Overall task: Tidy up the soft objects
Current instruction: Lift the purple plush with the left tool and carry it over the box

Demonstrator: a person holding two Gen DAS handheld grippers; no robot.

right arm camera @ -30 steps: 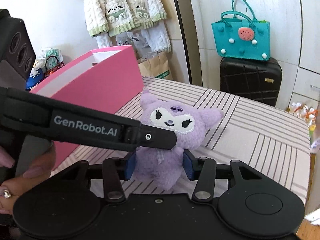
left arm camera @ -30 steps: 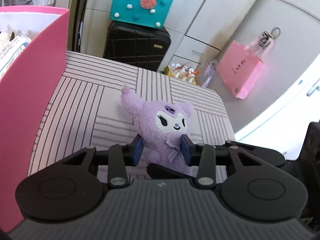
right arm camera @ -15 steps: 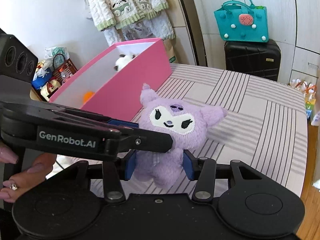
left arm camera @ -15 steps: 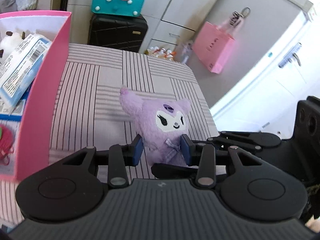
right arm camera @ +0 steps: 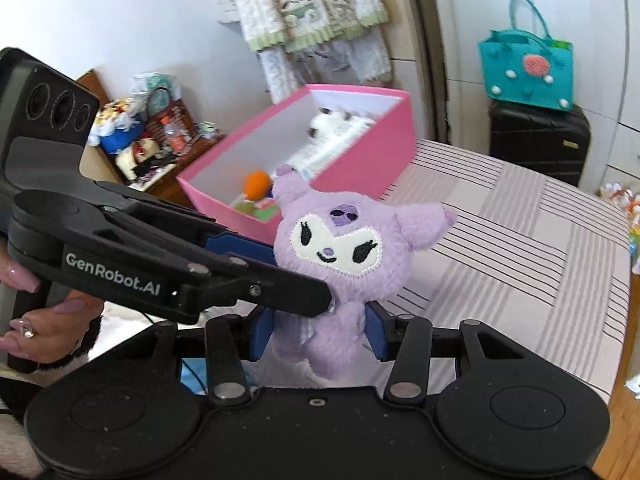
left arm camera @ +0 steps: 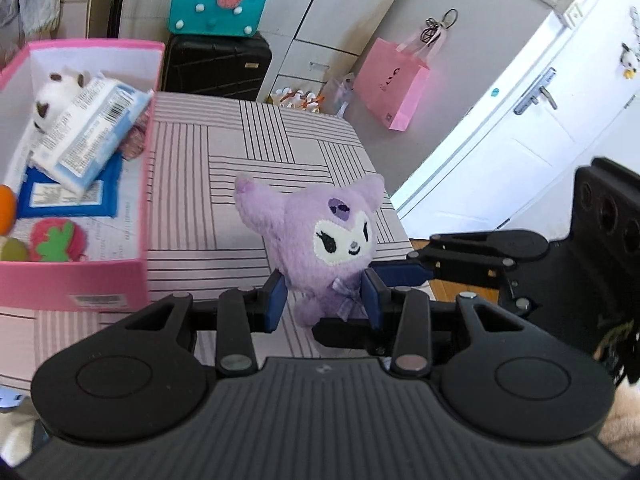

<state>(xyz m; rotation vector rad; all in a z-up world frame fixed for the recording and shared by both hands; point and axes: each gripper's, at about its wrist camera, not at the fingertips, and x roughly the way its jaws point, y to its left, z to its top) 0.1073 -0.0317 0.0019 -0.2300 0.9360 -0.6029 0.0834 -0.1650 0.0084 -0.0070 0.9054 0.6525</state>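
A purple plush toy (left arm camera: 320, 240) with a white face is held in the air above the striped table (left arm camera: 248, 160). My left gripper (left arm camera: 322, 300) is shut on its body. My right gripper (right arm camera: 318, 334) is shut on the same plush (right arm camera: 340, 264), its fingers crossing in from the right in the left wrist view. The pink box (left arm camera: 150, 168) stands open at the left, holding a white plush (left arm camera: 52, 88), a tissue pack (left arm camera: 88, 128), a strawberry toy (left arm camera: 56, 240) and an orange ball (left arm camera: 6, 212). The box also shows in the right wrist view (right arm camera: 376, 152), behind the plush.
A black suitcase (left arm camera: 216, 64) with a teal bag (left arm camera: 218, 0) on top stands past the table's far edge. A pink paper bag (left arm camera: 388, 84) hangs by the white door (left arm camera: 520, 140). The table's right edge drops to the floor.
Both grippers have lifted the purple plush up off the table and higher, so the inside of the pink box has come into view. Both stay shut on it.
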